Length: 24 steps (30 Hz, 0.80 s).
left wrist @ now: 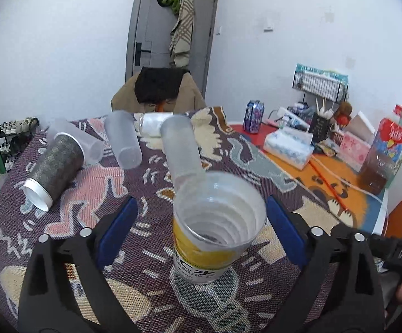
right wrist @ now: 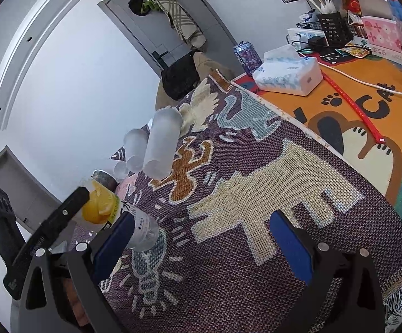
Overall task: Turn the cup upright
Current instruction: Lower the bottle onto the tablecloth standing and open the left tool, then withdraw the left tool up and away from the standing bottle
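Yellow-label cup (left wrist: pixel 217 230): upright on the patterned cloth (left wrist: pixel 134 172), mouth up, standing between the fingers of the left gripper (left wrist: pixel 201 227); jaws spread wide, neither pad touching it. Right gripper (right wrist: pixel 201 241): jaws wide apart, holding nothing, over bare cloth just right of that cup. Frosted cups (left wrist: pixel 181 147), (left wrist: pixel 123 143) and grey speckled cup (left wrist: pixel 54 166): lying on their sides further back

A lived-in home: shoe rack (left wrist: pixel 12 138), scarf-hung door (left wrist: pixel 170 22), cluttered table (left wrist: pixel 325 172).

walls: white (left wrist: pixel 62 41) | door: grey (left wrist: pixel 156 27) | chair (left wrist: pixel 156 88) at table | shoe rack (left wrist: pixel 12 138) left
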### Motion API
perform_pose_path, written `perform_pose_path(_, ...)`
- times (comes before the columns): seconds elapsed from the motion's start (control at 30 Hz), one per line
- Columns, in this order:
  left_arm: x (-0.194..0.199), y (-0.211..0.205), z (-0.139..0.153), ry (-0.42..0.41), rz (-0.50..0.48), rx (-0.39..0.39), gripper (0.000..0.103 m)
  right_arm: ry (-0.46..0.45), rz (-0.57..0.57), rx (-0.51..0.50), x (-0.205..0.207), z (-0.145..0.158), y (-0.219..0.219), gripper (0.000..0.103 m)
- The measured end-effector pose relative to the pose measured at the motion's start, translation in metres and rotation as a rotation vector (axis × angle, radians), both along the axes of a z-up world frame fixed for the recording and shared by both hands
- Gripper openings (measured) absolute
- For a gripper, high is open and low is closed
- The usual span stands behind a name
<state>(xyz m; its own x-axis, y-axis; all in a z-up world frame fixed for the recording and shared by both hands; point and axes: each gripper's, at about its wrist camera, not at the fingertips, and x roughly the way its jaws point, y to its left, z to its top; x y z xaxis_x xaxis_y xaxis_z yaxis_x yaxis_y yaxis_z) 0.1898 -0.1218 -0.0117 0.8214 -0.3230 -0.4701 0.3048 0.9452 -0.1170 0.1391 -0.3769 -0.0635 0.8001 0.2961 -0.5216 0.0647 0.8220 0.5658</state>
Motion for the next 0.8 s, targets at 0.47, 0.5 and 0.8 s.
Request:
perform_pose_path(0.47, -0.056, 0.04, 0.036, -0.046, 0.05, -0.047, 0.097, -0.083, 0.046, -0.074, -0.024, 0.032, 0.015, 0.096)
perform_pose_path(0.5, -0.061, 0.043, 0.038, -0.053, 0.06, -0.042, 0.097, -0.093, 0.048, -0.086, -0.027, 0.035, 0.016, 0.096)
perform_pose_path(0.8, -0.094, 0.063, 0.043, -0.063, 0.124, -0.001, 0.097, -0.139, 0.111, -0.175, -0.047, 0.053, 0.032, 0.096)
